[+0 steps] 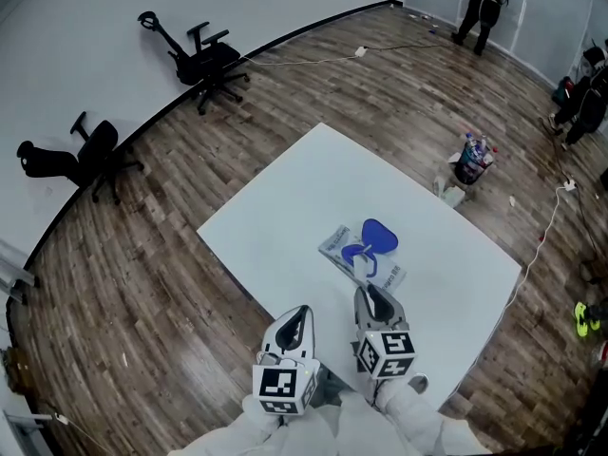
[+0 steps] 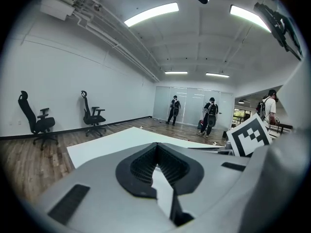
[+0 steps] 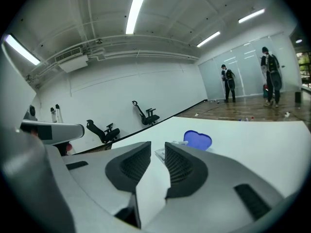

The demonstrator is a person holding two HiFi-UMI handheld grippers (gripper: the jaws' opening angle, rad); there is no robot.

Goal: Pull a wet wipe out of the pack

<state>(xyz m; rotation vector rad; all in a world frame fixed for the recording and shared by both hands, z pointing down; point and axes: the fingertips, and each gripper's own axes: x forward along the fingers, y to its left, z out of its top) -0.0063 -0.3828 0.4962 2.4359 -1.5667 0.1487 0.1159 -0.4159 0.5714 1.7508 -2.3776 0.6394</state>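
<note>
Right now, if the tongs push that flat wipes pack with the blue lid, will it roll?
Probably not: the flat white-and-blue plastic wipes pack lies low on the white table, so it should slide. It likely bends when lifted, looking like a soft pouch. Its open round blue lid seems stiffer.

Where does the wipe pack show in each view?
Head view: the pack lies mid-table, its blue lid open.
Left gripper view: the pack cannot be made out.
Right gripper view: the pack is at centre, just past the open jaw tips, with the lid to its right.
Shared landmark: the white table, seen in all three views.
</note>
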